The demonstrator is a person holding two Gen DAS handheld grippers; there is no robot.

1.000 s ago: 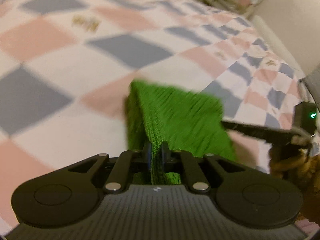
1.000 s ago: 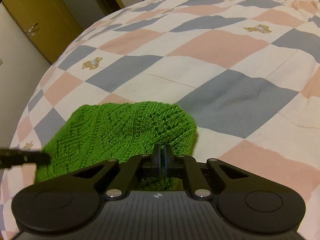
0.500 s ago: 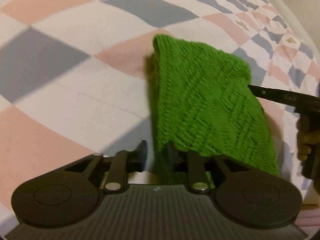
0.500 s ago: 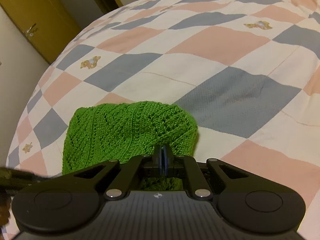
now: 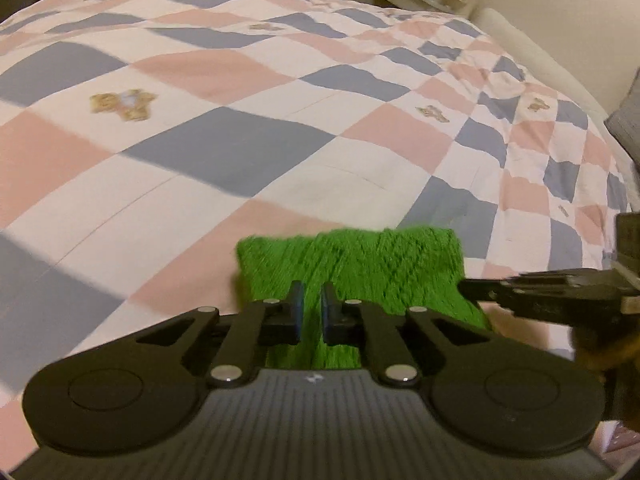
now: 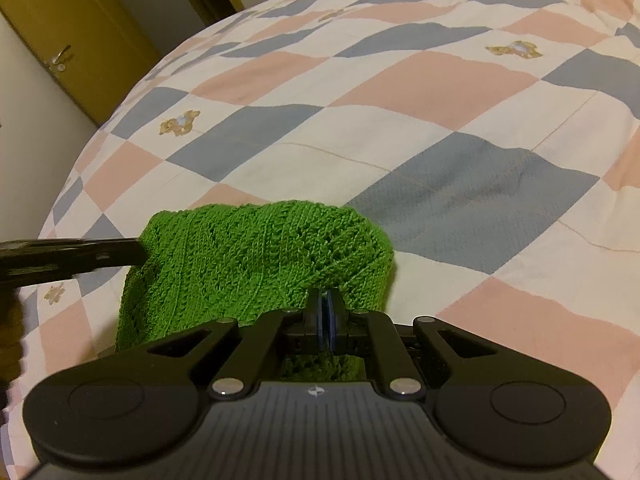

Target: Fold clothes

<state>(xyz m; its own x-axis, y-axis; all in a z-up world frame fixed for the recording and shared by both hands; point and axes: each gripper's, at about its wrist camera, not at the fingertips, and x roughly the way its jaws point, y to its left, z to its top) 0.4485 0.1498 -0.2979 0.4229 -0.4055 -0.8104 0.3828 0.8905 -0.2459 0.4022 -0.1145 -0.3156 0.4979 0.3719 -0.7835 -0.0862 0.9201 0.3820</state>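
Both wrist views look low and close across the quilt (image 5: 248, 148), sharing the green knit (image 6: 256, 264).
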